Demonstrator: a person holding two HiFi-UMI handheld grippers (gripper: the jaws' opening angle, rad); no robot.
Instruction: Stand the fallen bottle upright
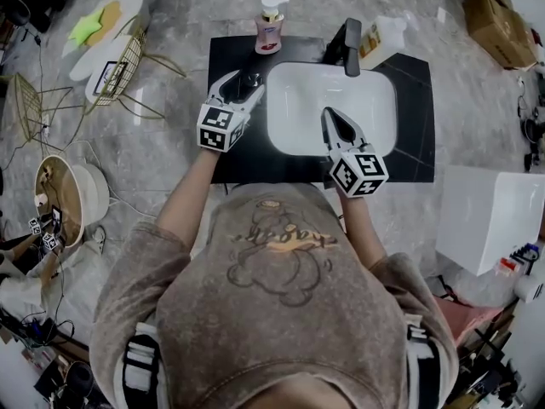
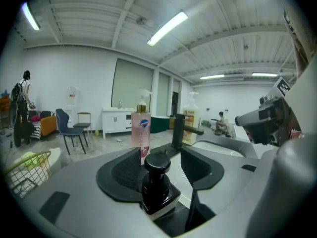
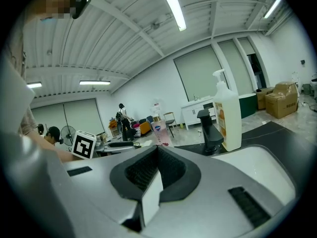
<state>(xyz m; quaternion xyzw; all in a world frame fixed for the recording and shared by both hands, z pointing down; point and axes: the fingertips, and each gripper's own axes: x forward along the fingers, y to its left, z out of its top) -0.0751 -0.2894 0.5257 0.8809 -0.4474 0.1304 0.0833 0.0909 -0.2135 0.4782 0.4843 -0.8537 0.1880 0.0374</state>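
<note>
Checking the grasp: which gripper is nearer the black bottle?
Left. The black bottle stands between the open jaws of the left gripper; the right gripper is apart, over the white basin.

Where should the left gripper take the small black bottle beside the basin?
By its squarish lower body, not the narrower round cap: flat sides should seat the pads. The small black bottle stands upright between the open jaws of the left gripper, so close in level from the person's side.

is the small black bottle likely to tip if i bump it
Probably fairly stable: the black bottle stands upright on a squat, square-looking base. Its tall round cap sits high, so a push there may topple it. It looks rigid, glossy, possibly slippery.
</note>
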